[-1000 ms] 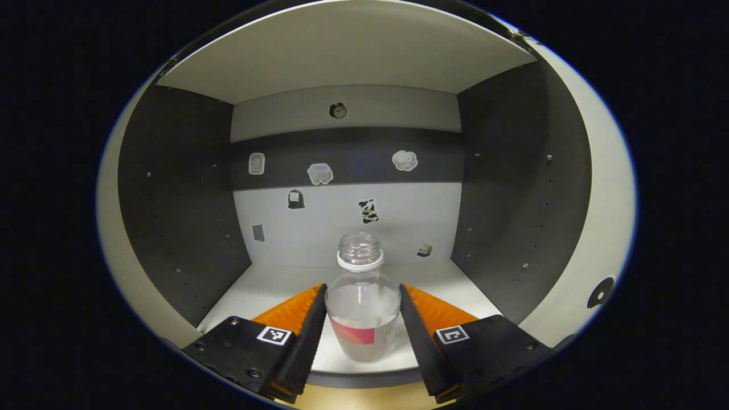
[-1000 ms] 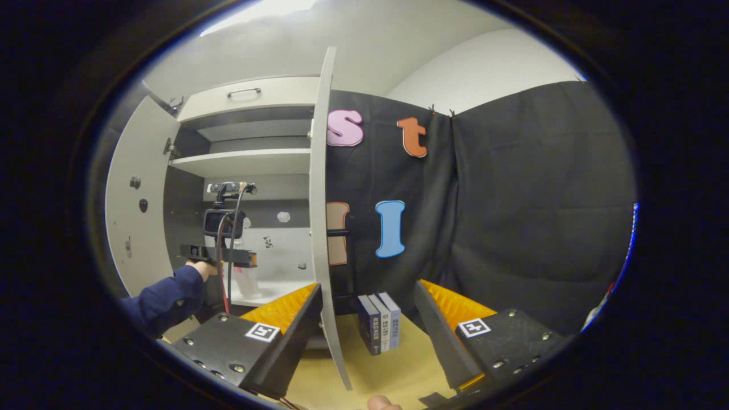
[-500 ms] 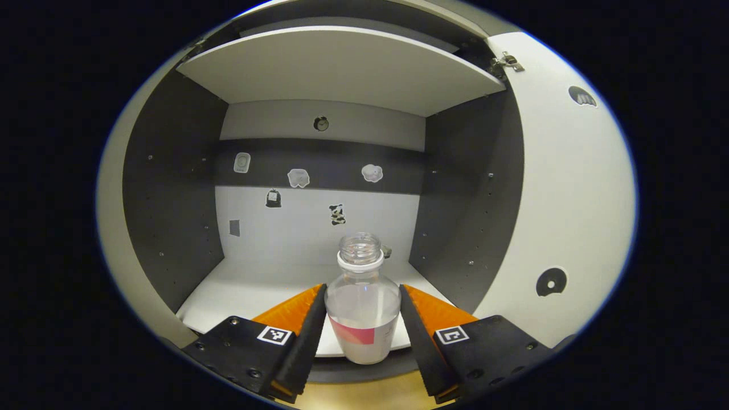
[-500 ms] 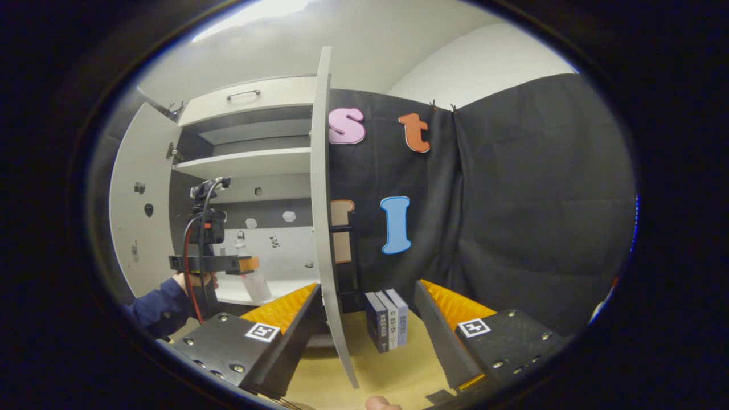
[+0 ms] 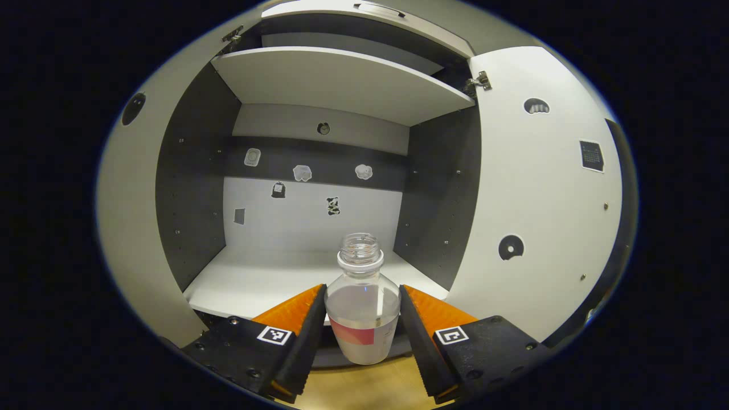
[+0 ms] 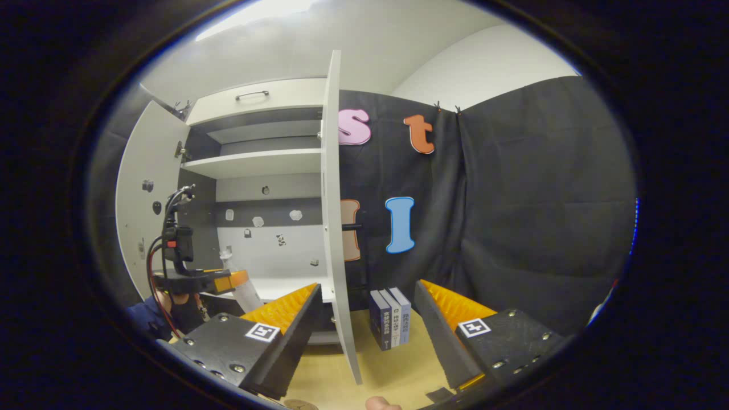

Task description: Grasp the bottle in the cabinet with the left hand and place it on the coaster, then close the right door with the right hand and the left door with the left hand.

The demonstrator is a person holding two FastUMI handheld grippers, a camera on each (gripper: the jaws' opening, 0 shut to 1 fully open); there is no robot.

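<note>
Bottle (image 5: 363, 316) is standing upright between the left gripper (image 5: 362, 324) jaws, both pressing its sides, hanging just outside the cabinet shelf (image 5: 267, 282); right gripper (image 6: 364, 319) jaws are gaping empty.

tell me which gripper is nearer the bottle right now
Left. The left gripper has the bottle clamped between its fingers, in front of the open cabinet. The right gripper is open and apart from it, off by the right door.
</note>
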